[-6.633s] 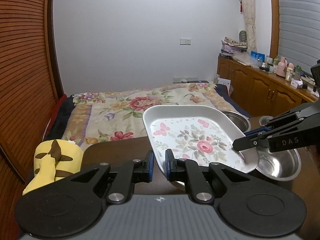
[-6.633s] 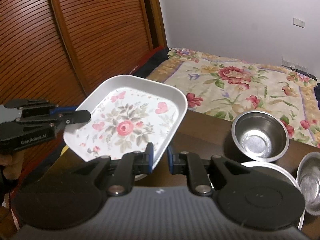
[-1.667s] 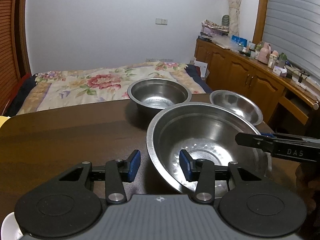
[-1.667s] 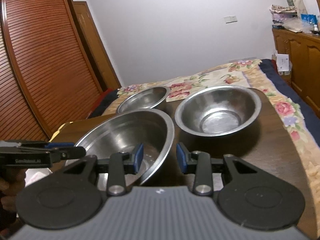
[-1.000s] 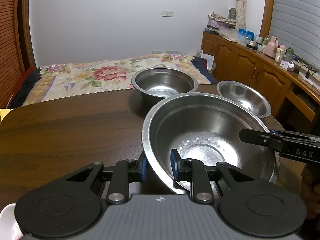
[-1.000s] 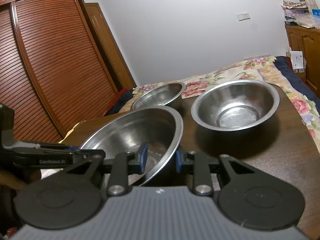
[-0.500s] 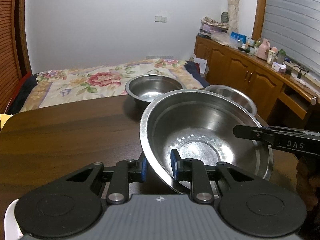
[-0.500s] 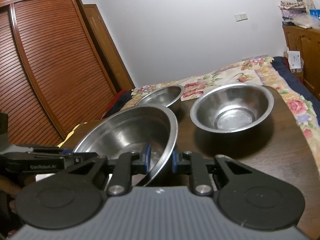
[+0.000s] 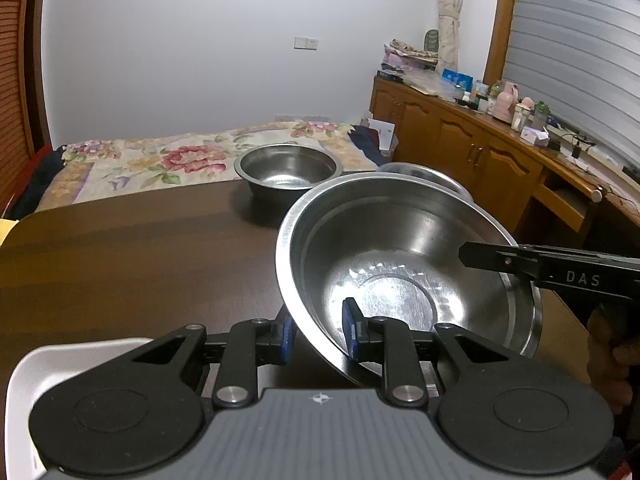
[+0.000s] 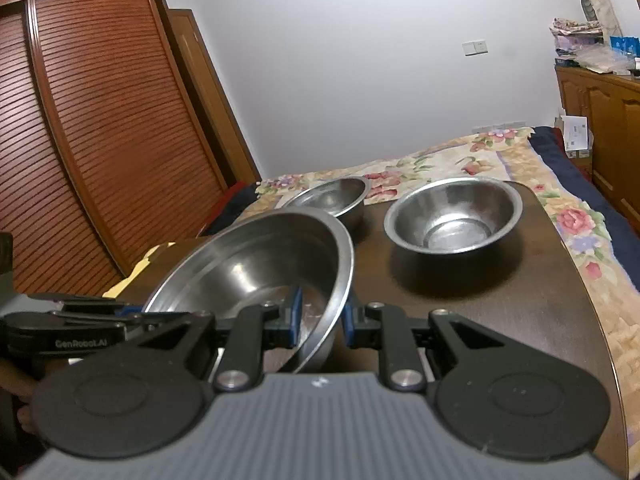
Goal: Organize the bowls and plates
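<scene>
A large steel bowl (image 9: 404,264) is lifted off the dark wooden table (image 9: 140,248) and tilted. My left gripper (image 9: 318,336) is shut on its near rim. My right gripper (image 10: 320,320) is shut on the opposite rim of the same large bowl (image 10: 256,264); it shows in the left wrist view (image 9: 520,260) at the right. Two smaller steel bowls stand on the table: one (image 9: 288,172) at the far edge, one (image 9: 424,172) mostly hidden behind the large bowl. In the right wrist view they are the right-hand bowl (image 10: 452,212) and the farther bowl (image 10: 332,196).
A white tray corner (image 9: 52,364) lies at the table's near left. A bed with a floral cover (image 9: 160,160) is beyond the table. A wooden cabinet (image 9: 480,152) with bottles stands at the right. A slatted wardrobe (image 10: 100,140) is at the left.
Both grippers closed on the large bowl's rim, one on each side. The bowl has since risen off the table and tilted.
</scene>
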`<state>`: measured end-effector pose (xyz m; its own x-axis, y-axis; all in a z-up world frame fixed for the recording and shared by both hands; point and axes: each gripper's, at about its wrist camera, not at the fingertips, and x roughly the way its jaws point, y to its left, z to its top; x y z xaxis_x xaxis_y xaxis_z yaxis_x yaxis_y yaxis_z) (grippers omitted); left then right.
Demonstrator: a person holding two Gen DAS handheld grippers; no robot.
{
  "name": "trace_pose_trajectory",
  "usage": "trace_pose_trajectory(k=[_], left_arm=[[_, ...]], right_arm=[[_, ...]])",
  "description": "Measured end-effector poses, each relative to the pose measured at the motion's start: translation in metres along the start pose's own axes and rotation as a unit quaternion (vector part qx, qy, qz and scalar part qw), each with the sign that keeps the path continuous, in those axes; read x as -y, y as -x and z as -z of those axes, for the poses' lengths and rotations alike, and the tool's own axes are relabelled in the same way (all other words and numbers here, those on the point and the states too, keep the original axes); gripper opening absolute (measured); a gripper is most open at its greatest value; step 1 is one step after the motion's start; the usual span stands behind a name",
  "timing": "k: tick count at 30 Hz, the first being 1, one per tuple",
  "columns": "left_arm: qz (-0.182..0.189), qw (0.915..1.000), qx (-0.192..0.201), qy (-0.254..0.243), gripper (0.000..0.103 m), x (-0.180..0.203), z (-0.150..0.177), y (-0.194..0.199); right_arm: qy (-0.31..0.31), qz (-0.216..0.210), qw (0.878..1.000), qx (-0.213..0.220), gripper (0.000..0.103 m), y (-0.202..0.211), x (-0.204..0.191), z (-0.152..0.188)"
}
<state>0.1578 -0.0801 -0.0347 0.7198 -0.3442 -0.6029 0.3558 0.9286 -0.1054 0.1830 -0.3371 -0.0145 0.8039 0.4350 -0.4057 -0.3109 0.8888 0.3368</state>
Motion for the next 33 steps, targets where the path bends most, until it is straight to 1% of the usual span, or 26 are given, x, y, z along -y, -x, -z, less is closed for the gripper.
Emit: trace_pose_trajectory(k=[11,17,26,33], left_arm=[[0.01,0.9999,-0.005,-0.004,0.026,0.006,0.028,0.025],[0.01,0.9998,-0.015,-0.002,0.026,0.005,0.039,0.029],[0.013,0.9997,-0.021,0.003,0.027,0.005,0.046,0.025],[0.017,0.9996,-0.021,0.005,0.027,0.001,0.043,0.02]], right_arm=[[-0.021,0.004,1.0,-0.01,0.023,0.014,-0.006,0.024],[-0.023,0.0,1.0,-0.019,0.023,0.02,-0.013,0.035],[-0.023,0.006,0.999,-0.031,0.024,0.02,-0.016,0.043],[-0.024,0.005,0.999,-0.033,0.024,0.021,-0.017,0.046]])
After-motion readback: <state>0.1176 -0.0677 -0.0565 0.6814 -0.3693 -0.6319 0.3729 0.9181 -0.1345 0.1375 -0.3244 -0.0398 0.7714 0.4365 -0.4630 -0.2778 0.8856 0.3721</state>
